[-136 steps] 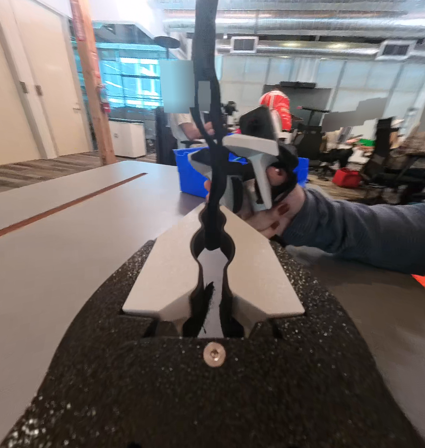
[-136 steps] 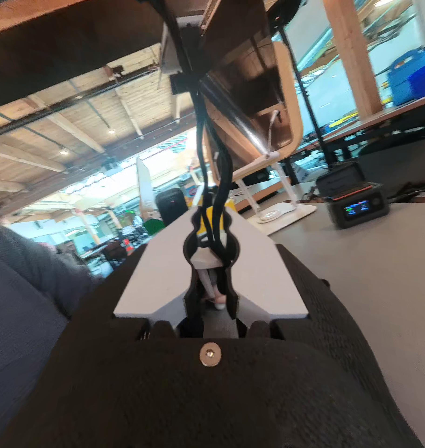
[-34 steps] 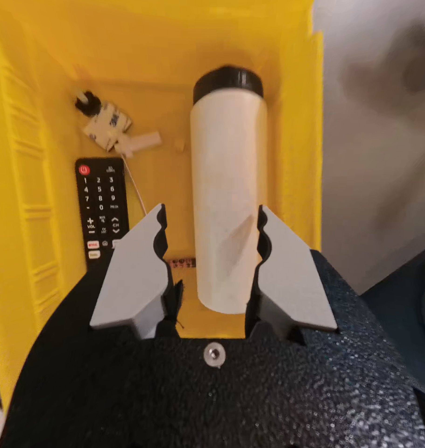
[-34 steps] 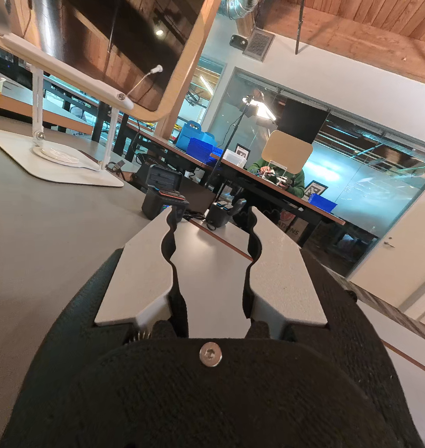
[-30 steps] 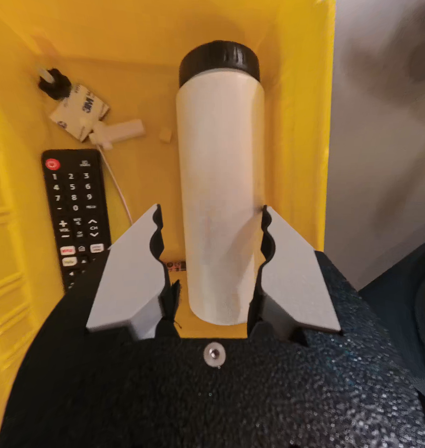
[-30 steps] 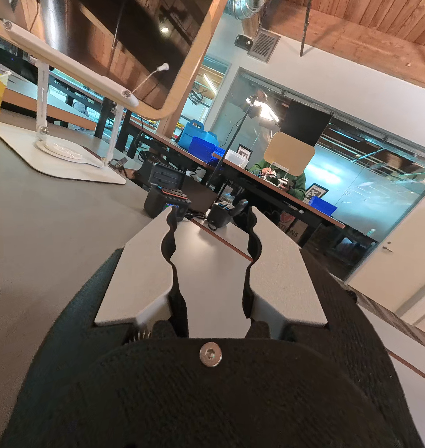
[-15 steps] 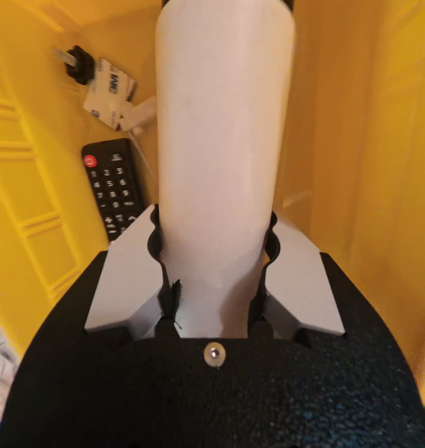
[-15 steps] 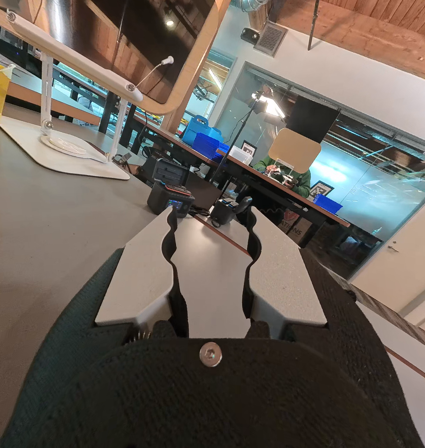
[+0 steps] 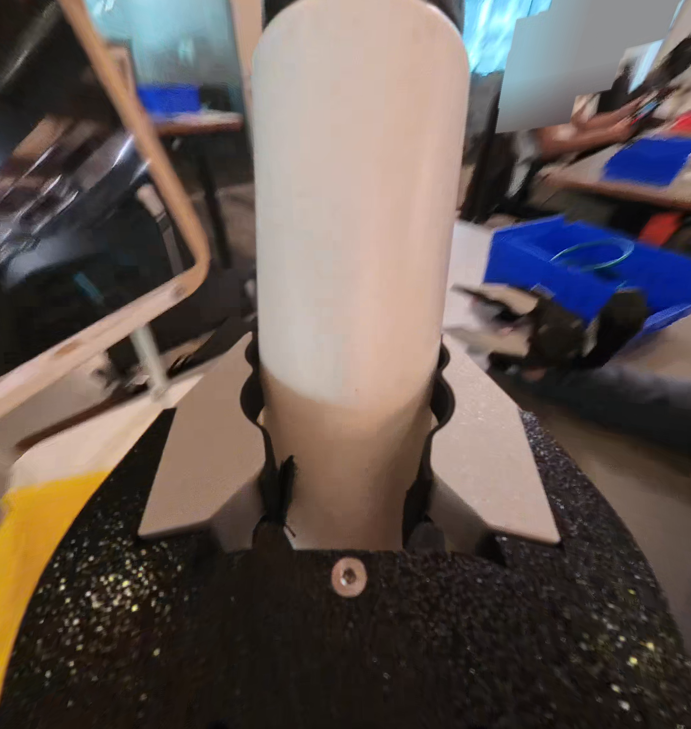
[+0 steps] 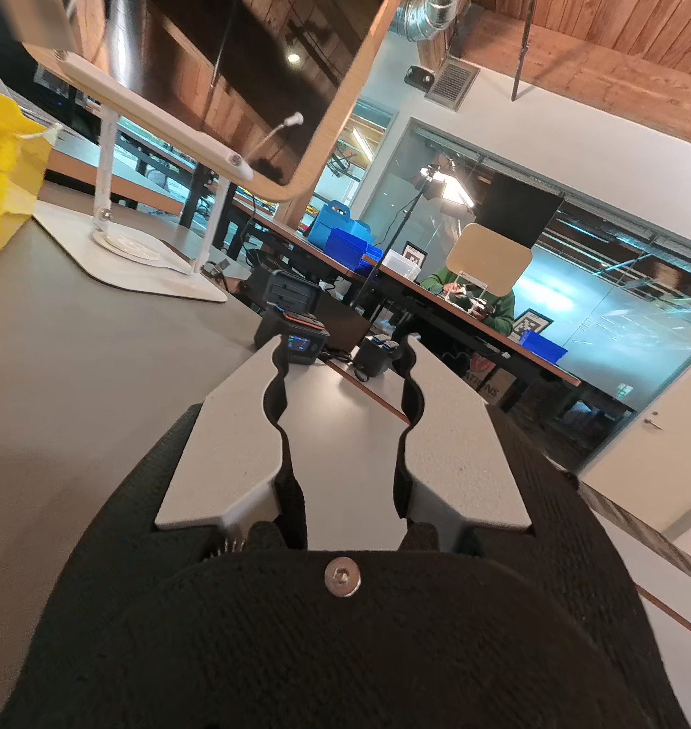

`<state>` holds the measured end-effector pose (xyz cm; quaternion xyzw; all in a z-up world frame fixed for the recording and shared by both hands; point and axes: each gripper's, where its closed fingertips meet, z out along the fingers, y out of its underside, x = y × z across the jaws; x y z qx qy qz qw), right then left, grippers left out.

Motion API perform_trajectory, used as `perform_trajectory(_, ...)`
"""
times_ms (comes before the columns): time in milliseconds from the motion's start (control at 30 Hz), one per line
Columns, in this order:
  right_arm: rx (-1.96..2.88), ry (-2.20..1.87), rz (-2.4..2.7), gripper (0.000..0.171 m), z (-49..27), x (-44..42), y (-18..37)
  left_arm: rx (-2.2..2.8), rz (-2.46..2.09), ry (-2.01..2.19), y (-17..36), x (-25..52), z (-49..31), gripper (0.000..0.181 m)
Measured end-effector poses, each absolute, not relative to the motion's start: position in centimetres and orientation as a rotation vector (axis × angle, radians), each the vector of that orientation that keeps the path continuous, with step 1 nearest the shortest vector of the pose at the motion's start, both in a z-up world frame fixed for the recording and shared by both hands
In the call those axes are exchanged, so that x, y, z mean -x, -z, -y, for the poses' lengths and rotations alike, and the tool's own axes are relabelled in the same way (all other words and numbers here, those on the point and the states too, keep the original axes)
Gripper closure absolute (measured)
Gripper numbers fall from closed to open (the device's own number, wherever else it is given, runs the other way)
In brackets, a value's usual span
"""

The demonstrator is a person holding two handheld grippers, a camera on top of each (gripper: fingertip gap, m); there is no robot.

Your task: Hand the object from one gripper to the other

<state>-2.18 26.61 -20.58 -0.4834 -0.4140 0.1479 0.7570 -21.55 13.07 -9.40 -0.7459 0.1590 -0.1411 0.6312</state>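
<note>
Bottle [image 9: 355, 205] between left gripper [image 9: 348, 378] fingers (bin [image 9: 596, 272] behind, right).

You are in an open workshop-style office: a wood-plank ceiling [image 10: 612, 51] with bare ducts [image 10: 426, 15], glass partitions [image 10: 612, 307], and long desks [image 10: 434, 292] stacked with blue bins [image 10: 348, 240]. A person [image 10: 494, 303] works at one desk, and chargers [image 10: 292, 335] sit on your grey surface [image 10: 79, 374].

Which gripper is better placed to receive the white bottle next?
Right. The right gripper is open and empty, while the left gripper is already shut on the white bottle, so it can only give.
</note>
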Motion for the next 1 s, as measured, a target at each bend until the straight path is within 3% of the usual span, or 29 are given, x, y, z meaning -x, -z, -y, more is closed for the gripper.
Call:
perform_trajectory(133, 1.027, -0.407, 0.906, 0.115, -25.3, 2.1, 20.1, 1.408, -0.395, 0.407, 8.0, 14.7, -16.7, 0.095)
perform_trajectory(267, 0.973, -0.712, 0.923, 0.11, -22.1, 2.7, 18.9, 1.276, -0.346, 0.632, 10.8, 9.8, -20.1, 0.095)
perform_trajectory(433, 1.1, -1.238, 1.082, 0.082, -18.3, 5.0, 20.5, 1.141, -0.264, 1.029, 13.7, 6.6, -21.9, 0.096)
perform_trajectory(767, 1.288, -1.569, 1.144, 0.088, -17.5, 4.9, 21.7, 1.098, -0.508, 1.306, 15.9, 2.1, -20.1, 0.096)
perform_trajectory(1000, 1.304, -1.584, 1.213, 0.081, -16.9, 4.7, 22.3, 1.117, -0.58, 1.295, 16.9, 0.1, -19.3, 0.096)
